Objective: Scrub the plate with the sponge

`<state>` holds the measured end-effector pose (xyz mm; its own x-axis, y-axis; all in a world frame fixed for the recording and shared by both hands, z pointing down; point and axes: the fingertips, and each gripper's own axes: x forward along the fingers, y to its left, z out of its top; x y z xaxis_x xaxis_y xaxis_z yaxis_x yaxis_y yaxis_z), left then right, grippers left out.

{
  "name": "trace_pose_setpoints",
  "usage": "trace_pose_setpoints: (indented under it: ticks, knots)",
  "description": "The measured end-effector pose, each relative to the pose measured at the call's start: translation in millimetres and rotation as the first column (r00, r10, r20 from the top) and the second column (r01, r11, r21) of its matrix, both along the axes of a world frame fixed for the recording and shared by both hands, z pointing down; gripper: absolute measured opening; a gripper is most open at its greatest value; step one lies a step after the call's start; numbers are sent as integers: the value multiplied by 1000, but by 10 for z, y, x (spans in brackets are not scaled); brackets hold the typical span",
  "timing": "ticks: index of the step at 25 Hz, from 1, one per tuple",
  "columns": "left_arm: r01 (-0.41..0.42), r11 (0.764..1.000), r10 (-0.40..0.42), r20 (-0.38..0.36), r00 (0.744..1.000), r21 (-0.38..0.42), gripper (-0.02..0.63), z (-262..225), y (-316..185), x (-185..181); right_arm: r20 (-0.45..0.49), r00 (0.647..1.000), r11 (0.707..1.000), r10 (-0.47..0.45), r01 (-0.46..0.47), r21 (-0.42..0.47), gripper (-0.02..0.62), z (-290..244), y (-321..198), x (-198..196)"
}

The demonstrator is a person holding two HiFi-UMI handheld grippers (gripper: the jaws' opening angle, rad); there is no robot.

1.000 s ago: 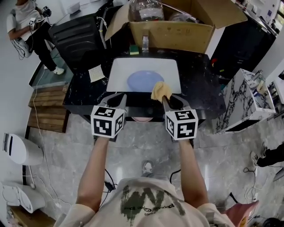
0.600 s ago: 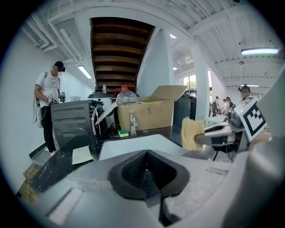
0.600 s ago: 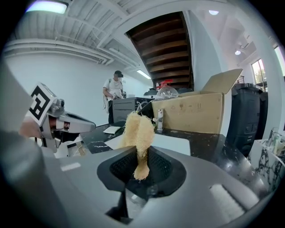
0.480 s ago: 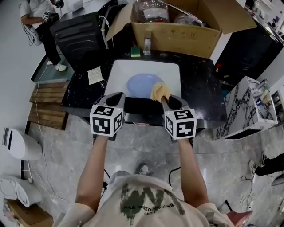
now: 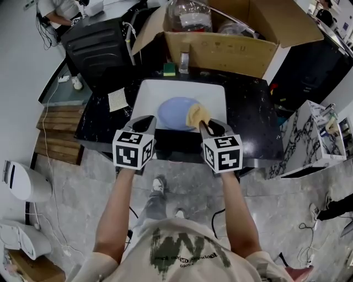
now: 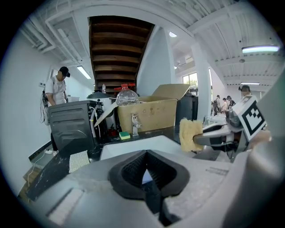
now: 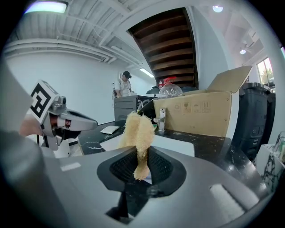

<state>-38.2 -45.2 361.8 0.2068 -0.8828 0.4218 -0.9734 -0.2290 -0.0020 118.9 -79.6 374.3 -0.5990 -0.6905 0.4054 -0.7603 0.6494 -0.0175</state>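
One plate [image 5: 177,113] lies in sink [image 5: 148,91].

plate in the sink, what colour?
The plate is plain pale blue; the head view shows it best.

A white basin [image 5: 146,93] sits sunk in the black marbled bench [image 5: 248,118] ahead of me. At its far edge stand a metal tap [image 5: 184,59] and, just left of it, a green-and-yellow scouring pad [image 5: 169,69]. A pale mesh cloth [image 5: 117,99] lies on the bench left of the basin. Beyond, an open cardboard box [image 5: 220,47] shows a clear jug [image 5: 190,14]. Far left, a person [image 5: 58,8] stands by a black cabinet [image 5: 96,47]. Wooden planks [image 5: 55,129] lie on the floor nearby.
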Motion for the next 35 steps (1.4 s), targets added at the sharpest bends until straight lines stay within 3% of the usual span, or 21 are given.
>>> trace_pose_setpoints:
  ticks: [18,28,35]
  knots:
    - [-60,998,58,-31,998,-33,3,239,-1274,-736,-69,998,995,-16,10,-98,64,358,-1092,-841]
    - [-139,988,135,-57,989,-74,3,427,-1901,-914,-105,994,983,7,-26,-182,64,593,-1580,-1137]
    - [-180,979,172,-87,981,-100,3,585,-2158,-980,-159,987,964,-24,-19,-264,64,840,-1751,-1336]
